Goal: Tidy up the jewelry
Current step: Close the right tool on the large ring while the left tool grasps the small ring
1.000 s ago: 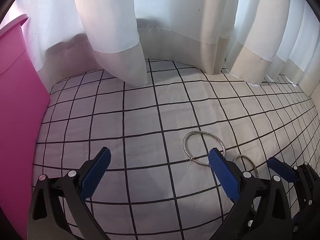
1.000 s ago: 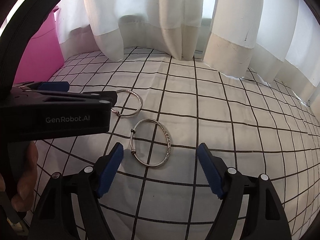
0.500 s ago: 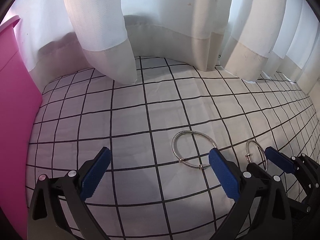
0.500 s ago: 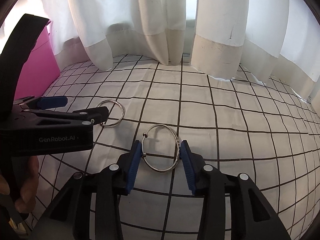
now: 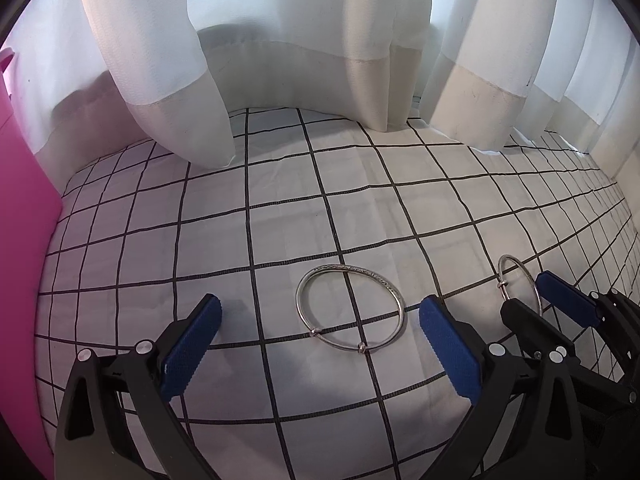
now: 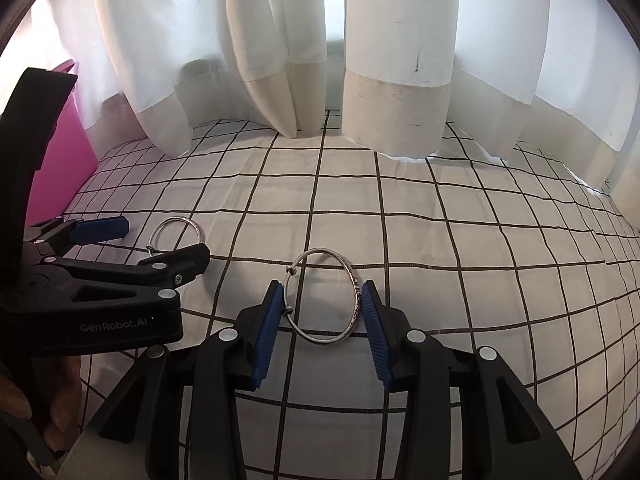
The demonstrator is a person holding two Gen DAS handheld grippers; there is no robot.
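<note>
Two silver bangles are on a white cloth with a black grid. My right gripper (image 6: 320, 334) is shut on one bangle (image 6: 356, 300) and holds it tilted up off the cloth; it also shows at the right in the left wrist view (image 5: 520, 280). The other bangle (image 5: 350, 312) lies flat on the cloth between the fingers of my left gripper (image 5: 320, 344), which is open and empty. In the right wrist view this bangle (image 6: 176, 232) lies partly hidden behind the left gripper (image 6: 160, 244).
A pink box (image 5: 24, 208) stands at the left edge; it also shows in the right wrist view (image 6: 60, 160). White curtains (image 5: 304, 52) hang along the back of the cloth (image 5: 280, 240). The cloth runs on to the right.
My right gripper closed on the bangle in front of it and tilted it up off the cloth. My left gripper moved so the other bangle now lies between its open fingers.
</note>
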